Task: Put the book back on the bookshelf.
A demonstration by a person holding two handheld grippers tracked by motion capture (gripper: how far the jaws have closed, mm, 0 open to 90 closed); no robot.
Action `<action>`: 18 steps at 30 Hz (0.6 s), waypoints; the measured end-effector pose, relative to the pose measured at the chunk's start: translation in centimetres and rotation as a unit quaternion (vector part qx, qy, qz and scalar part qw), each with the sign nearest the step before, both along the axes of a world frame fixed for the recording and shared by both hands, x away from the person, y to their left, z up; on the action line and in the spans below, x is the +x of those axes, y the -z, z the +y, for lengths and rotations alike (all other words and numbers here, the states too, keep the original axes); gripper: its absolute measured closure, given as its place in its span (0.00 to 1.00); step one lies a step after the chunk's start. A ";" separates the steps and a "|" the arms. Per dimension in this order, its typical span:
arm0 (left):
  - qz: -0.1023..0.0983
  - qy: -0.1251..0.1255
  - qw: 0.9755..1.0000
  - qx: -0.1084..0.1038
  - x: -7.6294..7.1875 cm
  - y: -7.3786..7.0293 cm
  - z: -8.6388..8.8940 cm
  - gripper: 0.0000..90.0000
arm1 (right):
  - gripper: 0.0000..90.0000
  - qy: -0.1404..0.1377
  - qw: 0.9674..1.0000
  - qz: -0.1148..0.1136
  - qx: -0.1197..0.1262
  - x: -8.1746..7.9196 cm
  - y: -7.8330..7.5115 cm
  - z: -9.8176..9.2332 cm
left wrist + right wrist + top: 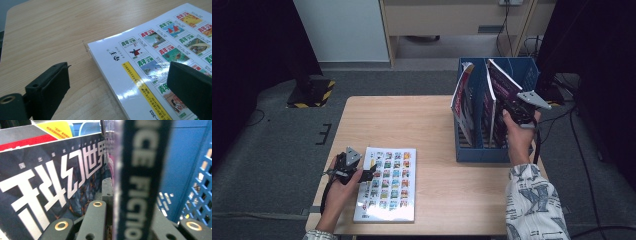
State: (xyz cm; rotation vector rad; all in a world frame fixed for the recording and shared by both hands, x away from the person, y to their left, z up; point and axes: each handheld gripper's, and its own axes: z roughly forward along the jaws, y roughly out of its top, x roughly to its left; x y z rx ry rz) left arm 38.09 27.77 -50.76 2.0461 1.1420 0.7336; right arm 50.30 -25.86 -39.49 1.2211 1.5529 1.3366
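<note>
A white magazine (387,182) (150,57) with a grid of small colour pictures lies flat at the table's front left. My left gripper (369,175) (117,72) is open at the magazine's left edge: one jaw is over the bare wood, the other over the cover. My right gripper (513,107) (131,205) is shut on the spine of a dark purple magazine (499,85) (140,170). It holds that magazine upright and tilted in the top of the blue file rack (482,152) (185,157).
The rack stands at the right edge of the wooden table (412,120). It holds other magazines, one with a red and white cover (462,97) leaning left and a dark one with white characters (50,185) beside the held one. Cables lie on the floor at the right.
</note>
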 end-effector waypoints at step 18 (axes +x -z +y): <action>-0.001 0.000 1.000 0.003 0.0 0.0 0.0 0.04 | 0.93 -0.021 0.999 0.023 -0.008 0.0 1.3 0.3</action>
